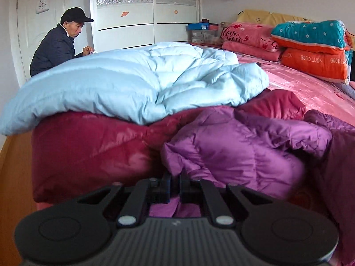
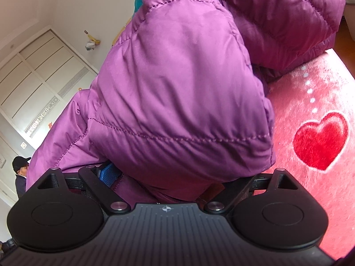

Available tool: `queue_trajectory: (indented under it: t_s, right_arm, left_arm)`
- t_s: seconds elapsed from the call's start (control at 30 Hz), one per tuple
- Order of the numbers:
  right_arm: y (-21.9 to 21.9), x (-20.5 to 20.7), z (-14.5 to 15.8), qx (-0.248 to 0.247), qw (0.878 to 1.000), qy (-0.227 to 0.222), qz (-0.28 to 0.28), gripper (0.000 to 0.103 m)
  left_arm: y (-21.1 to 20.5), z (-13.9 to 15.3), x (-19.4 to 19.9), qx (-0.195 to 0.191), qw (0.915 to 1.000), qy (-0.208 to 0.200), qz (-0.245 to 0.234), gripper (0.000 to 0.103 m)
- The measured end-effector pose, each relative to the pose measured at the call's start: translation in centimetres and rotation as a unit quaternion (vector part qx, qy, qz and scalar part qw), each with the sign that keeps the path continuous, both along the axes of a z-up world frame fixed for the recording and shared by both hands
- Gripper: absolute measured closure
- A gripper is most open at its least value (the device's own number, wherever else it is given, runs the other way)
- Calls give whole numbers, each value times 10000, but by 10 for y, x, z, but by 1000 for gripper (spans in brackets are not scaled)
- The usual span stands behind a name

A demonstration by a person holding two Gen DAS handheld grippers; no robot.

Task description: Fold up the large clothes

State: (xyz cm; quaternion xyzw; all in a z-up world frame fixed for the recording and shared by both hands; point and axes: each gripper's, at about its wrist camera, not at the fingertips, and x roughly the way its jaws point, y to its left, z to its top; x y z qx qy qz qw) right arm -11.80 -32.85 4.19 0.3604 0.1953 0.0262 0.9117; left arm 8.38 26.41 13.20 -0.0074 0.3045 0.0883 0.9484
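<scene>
Purple quilted fabric of a padded jacket (image 1: 239, 146) is pinched between the nearly closed jaws of the left gripper (image 1: 175, 188), whose fingers are seen drawn together around a fold of the cloth. From that fold the jacket is spread in a crumpled heap to the right across the pink bedspread (image 1: 299, 84). Just beside it, to the left, a dark red padded coat (image 1: 88, 153) is draped over the edge of the bed, and a pale blue padded coat (image 1: 124, 84) is piled on top of it. Folded blankets (image 1: 310, 51) are stacked at the far end of the bed, before white wardrobe doors (image 1: 137, 13). A person in a black cap (image 1: 60, 46) is seated beyond the blue coat.

In the right wrist view, the right gripper (image 2: 164, 177) is buried under a bulging fold of the same purple jacket; one blue pad (image 2: 108, 173) is visible against the fabric, the other is hidden, so it cannot be told whether the cloth is clamped.
</scene>
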Motion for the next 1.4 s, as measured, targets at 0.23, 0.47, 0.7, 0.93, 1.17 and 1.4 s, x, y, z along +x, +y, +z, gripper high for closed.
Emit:
queue_trajectory:
  t_s: [0.23, 0.47, 0.7, 0.93, 1.17, 1.4]
  right_arm:
    - [1, 1, 5, -84, 10000, 40, 22, 0]
    - [0, -8, 22, -404, 9990, 50, 165, 0]
    - [-8, -38, 35, -884, 9951, 0, 447, 0]
    - [-15, -68, 38, -1186, 9917, 17, 501, 0]
    - [-15, -64, 43, -1723, 9828, 58, 658, 0]
    - [-13, -50, 44, -2084, 9736, 133, 926, 0]
  left_arm:
    - [1, 12, -16, -122, 9997, -197, -17, 74]
    - [-13, 54, -84, -30, 9976, -630, -285, 60]
    - [-62, 52, -140, -779, 9903, -227, -1132, 56]
    - [-141, 9, -145, -1901, 9590, 604, -2014, 56]
    - [-200, -26, -121, -2622, 9352, 921, -2197, 56]
    - [-215, -48, -96, -3197, 9274, 817, -1765, 55]
